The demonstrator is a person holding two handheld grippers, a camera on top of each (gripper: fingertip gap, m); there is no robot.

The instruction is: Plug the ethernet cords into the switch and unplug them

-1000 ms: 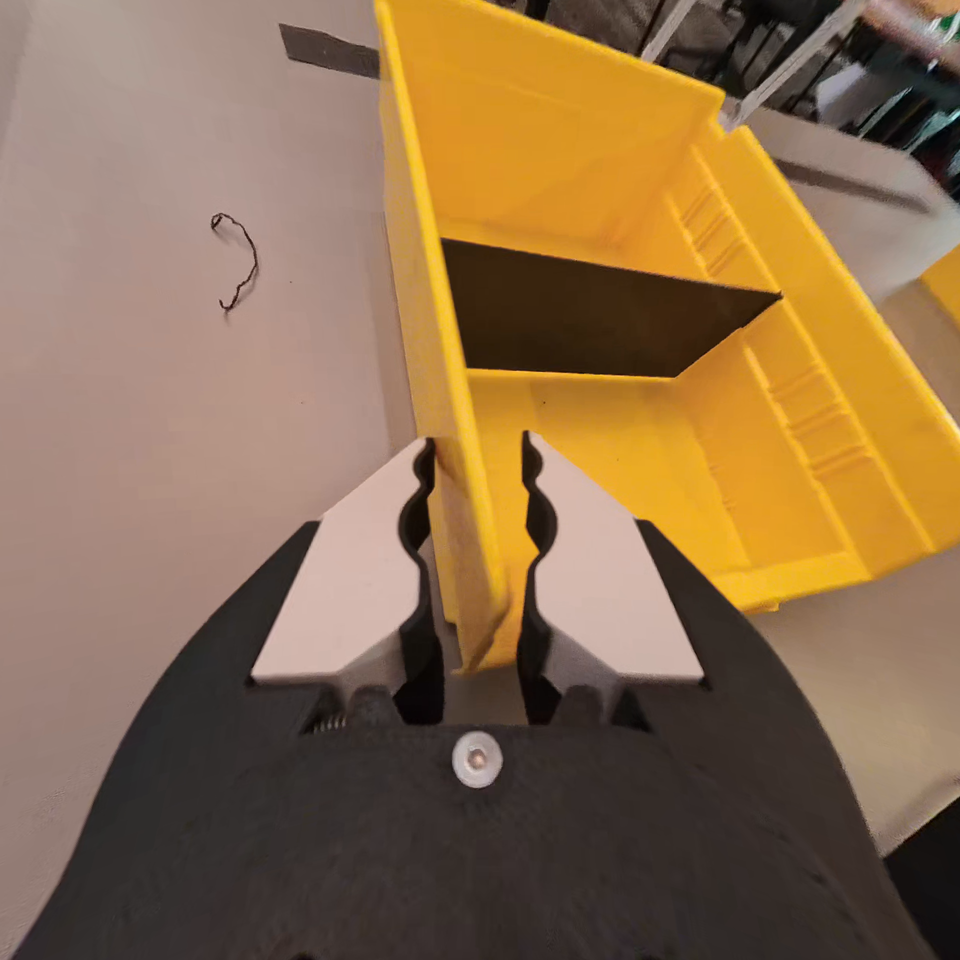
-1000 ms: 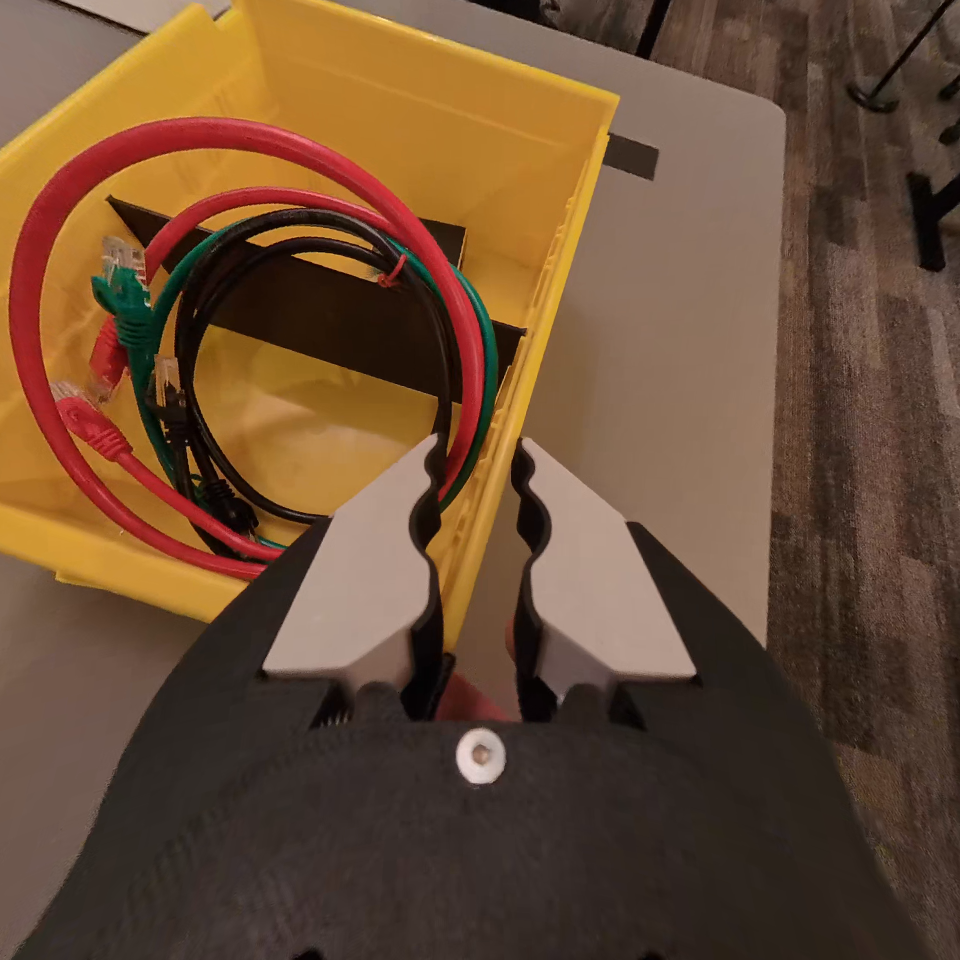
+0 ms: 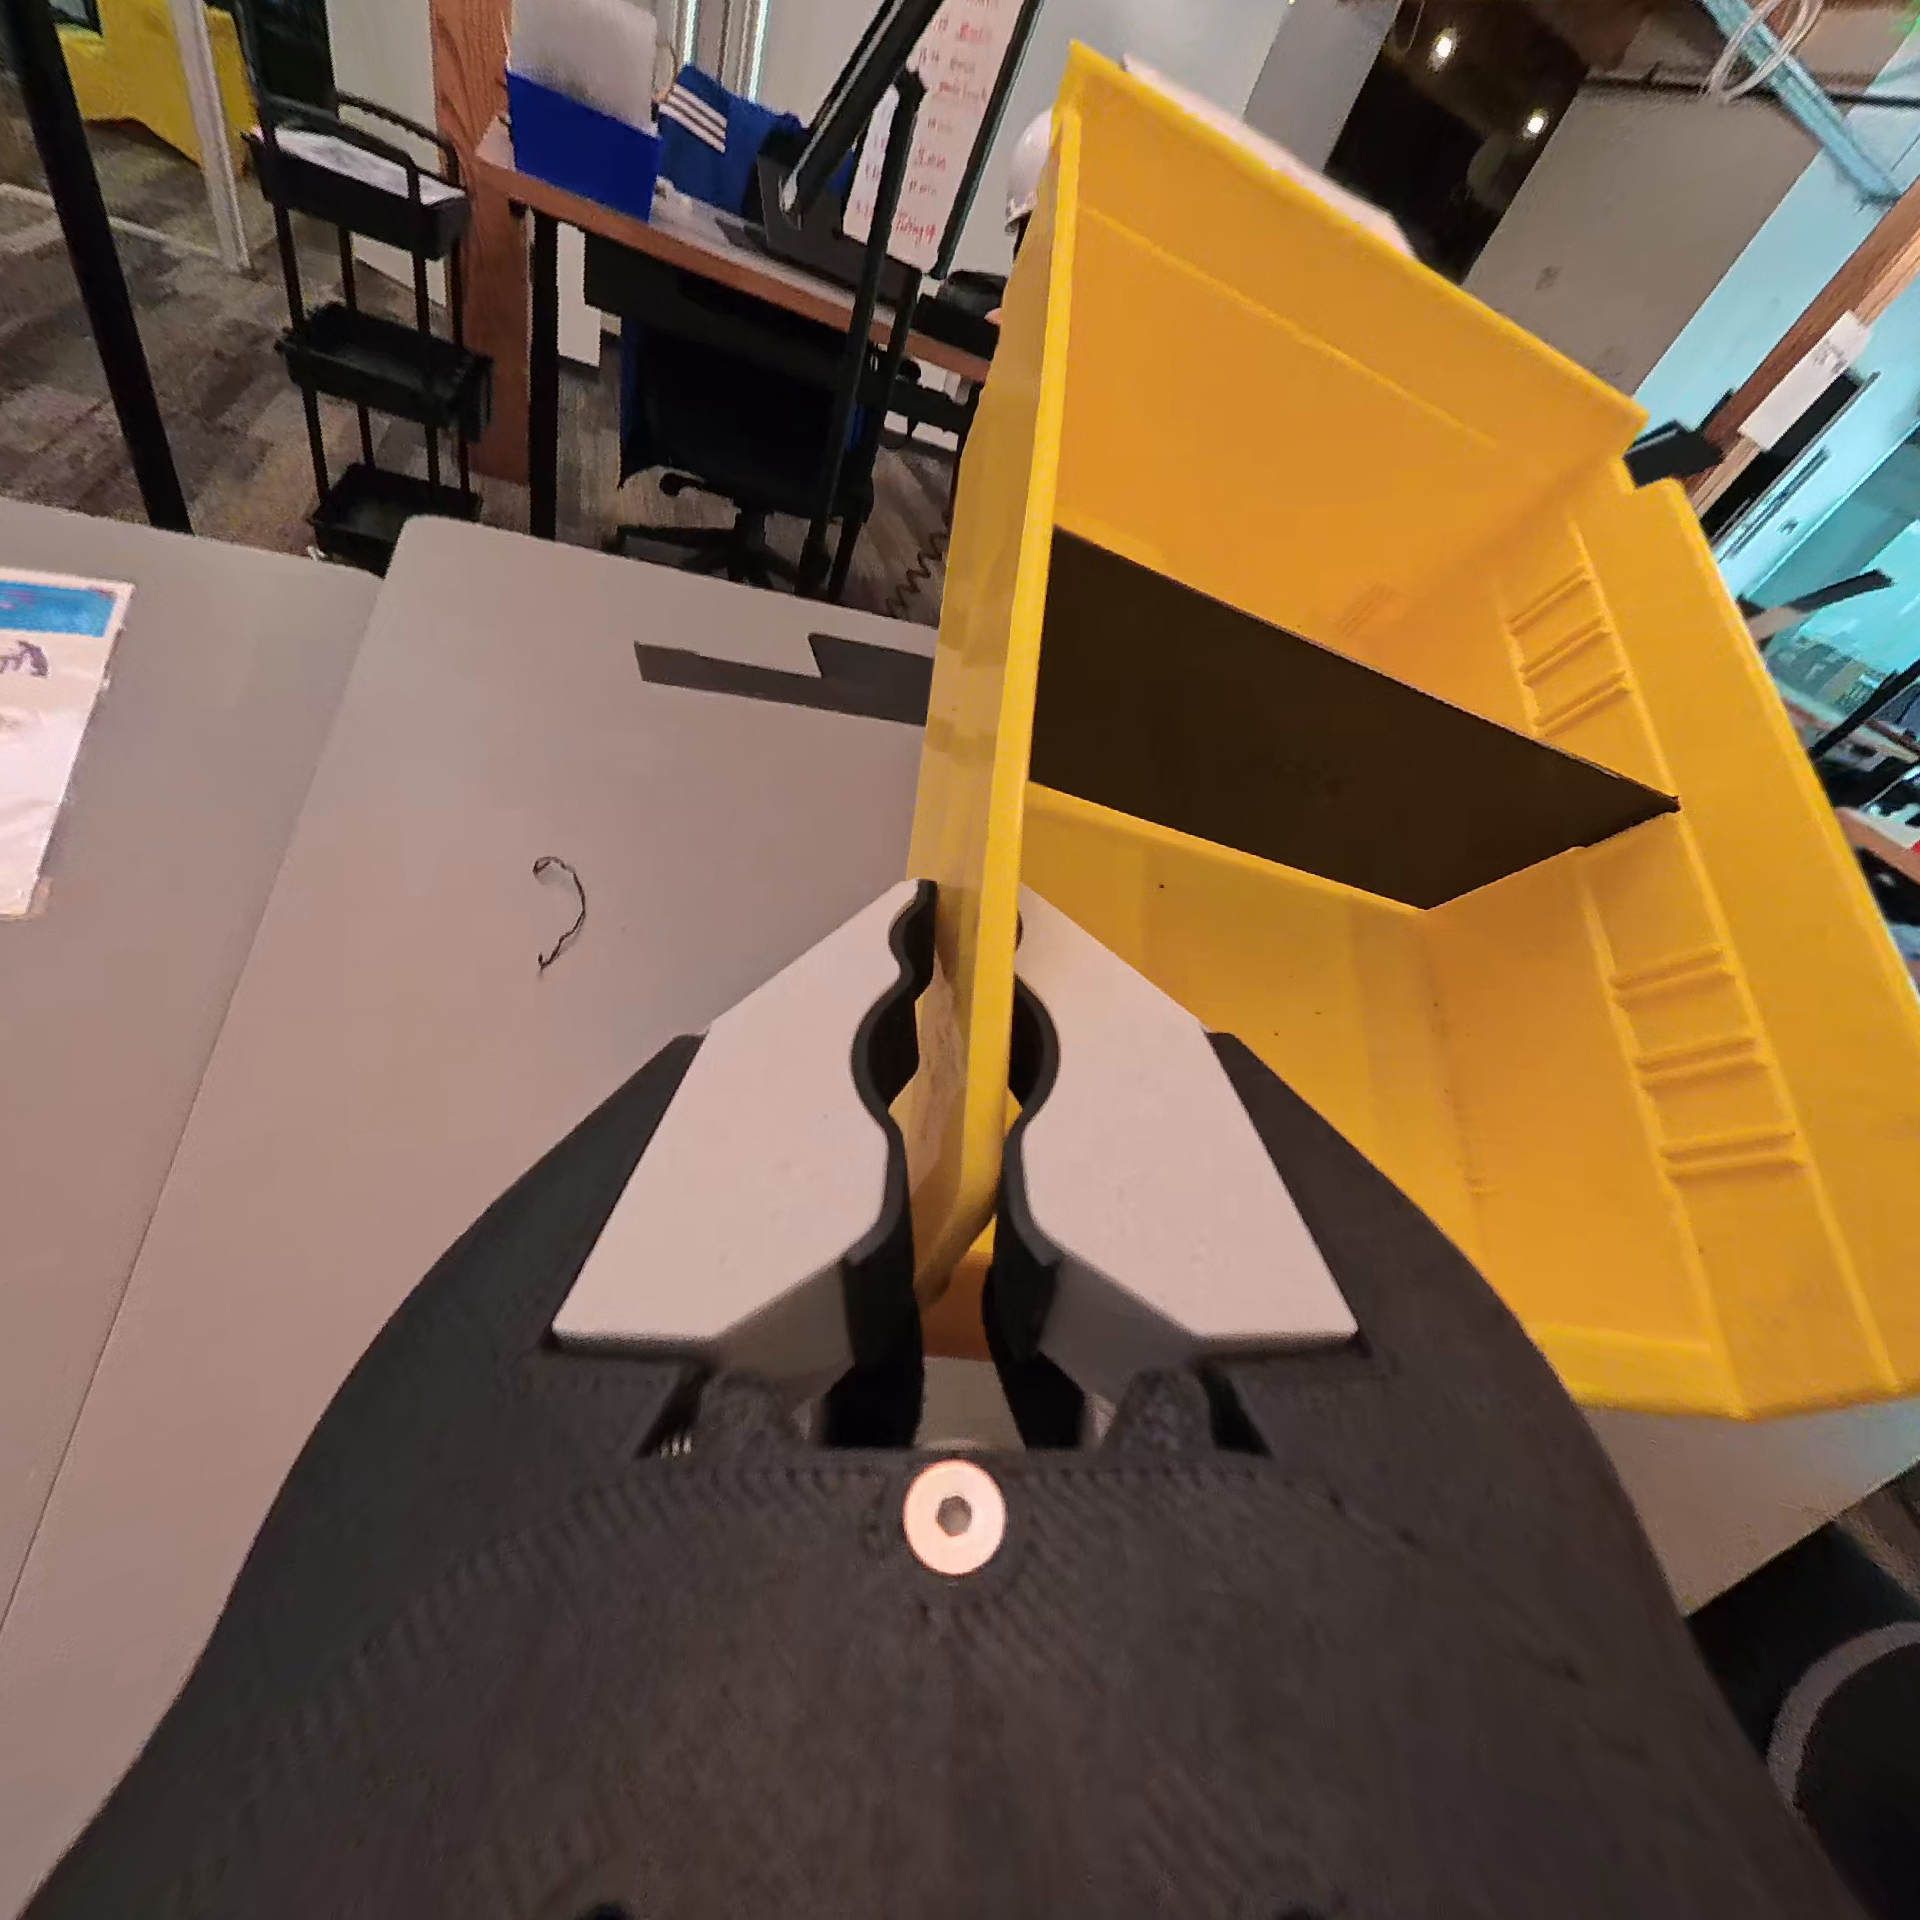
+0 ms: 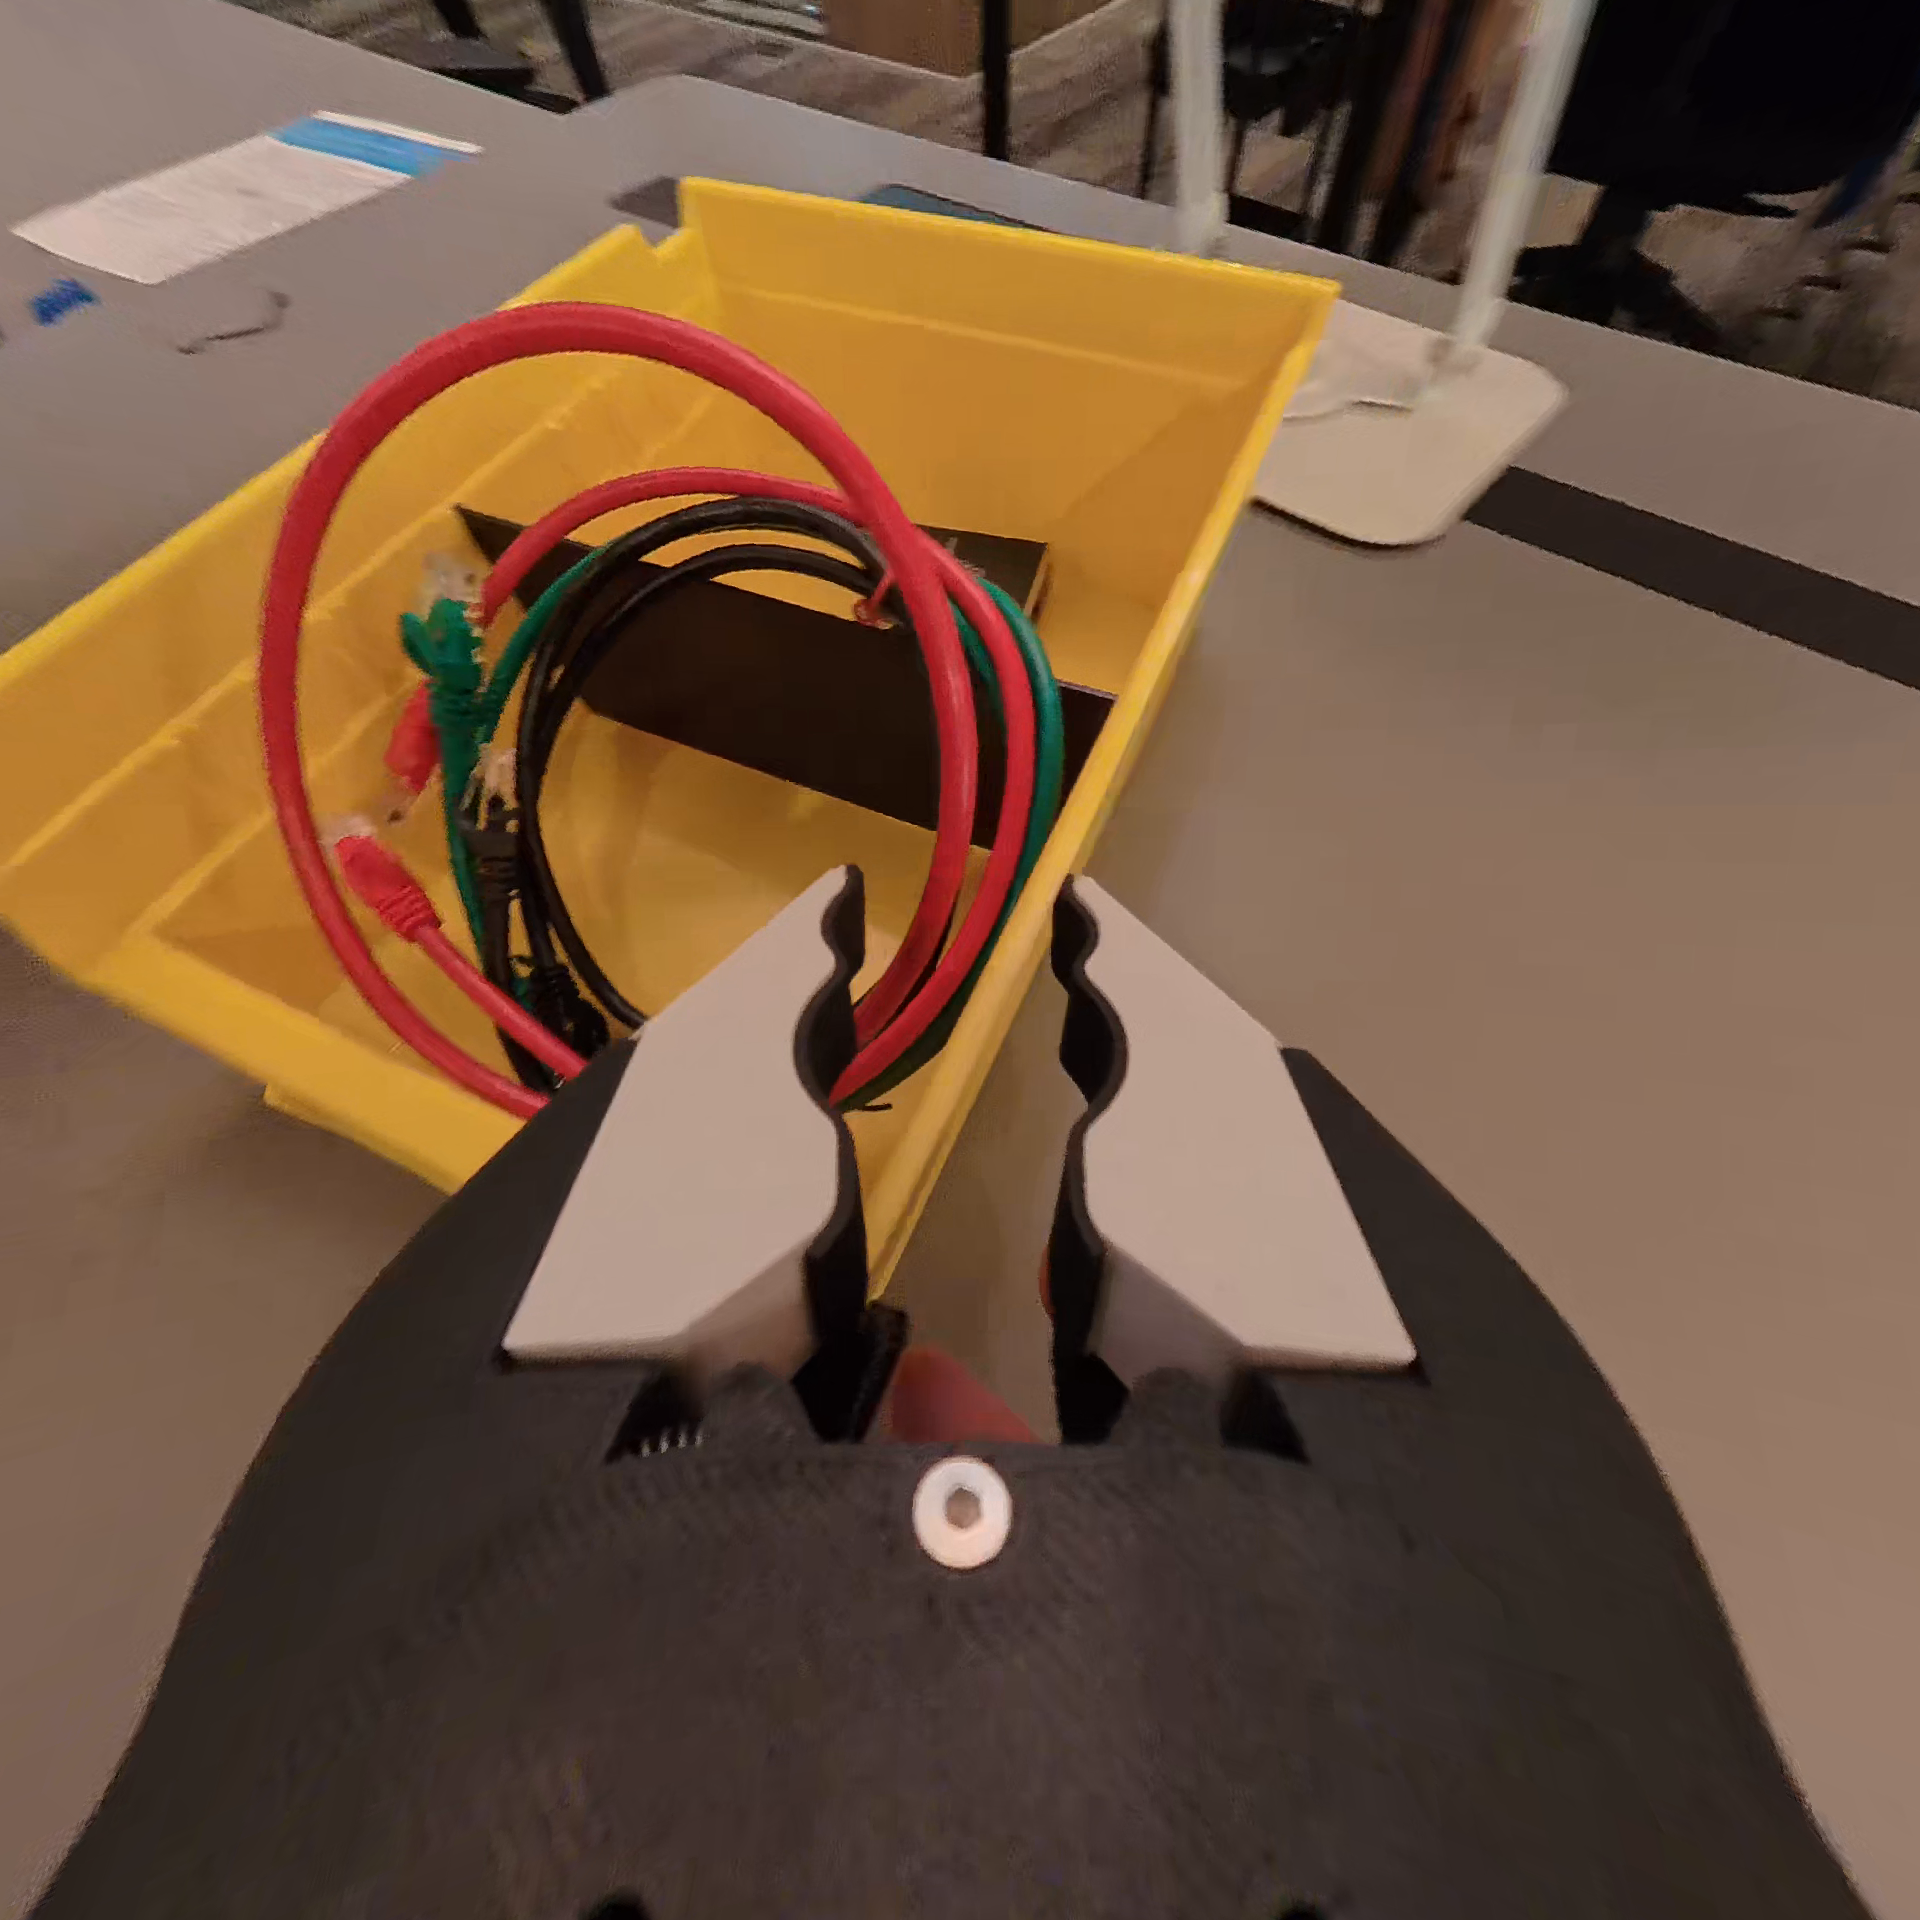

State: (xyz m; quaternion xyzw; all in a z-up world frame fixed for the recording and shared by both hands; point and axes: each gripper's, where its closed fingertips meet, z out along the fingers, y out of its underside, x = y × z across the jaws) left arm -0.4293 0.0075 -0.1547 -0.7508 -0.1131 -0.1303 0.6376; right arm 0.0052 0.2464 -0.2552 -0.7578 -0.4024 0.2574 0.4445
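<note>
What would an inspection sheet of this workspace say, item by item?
Surface: grey table, dark tape strip.
Job's things: red, green and black ethernet cords coiled in a yellow plastic bin; switch nothing seen.
Clutter: thin bent wire, printed paper sheet, white stand base.
Grippers: left gripper shut on the wall of an empty yellow bin; right gripper open, astride the cord bin's wall.
Cables: nothing seen besides the cords.
Surroundings: black cart, desks.

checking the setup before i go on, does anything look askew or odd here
Yes: the left claw clamps the empty yellow bin's side wall, and the bin hangs tilted, lifted off the grey table.
</note>
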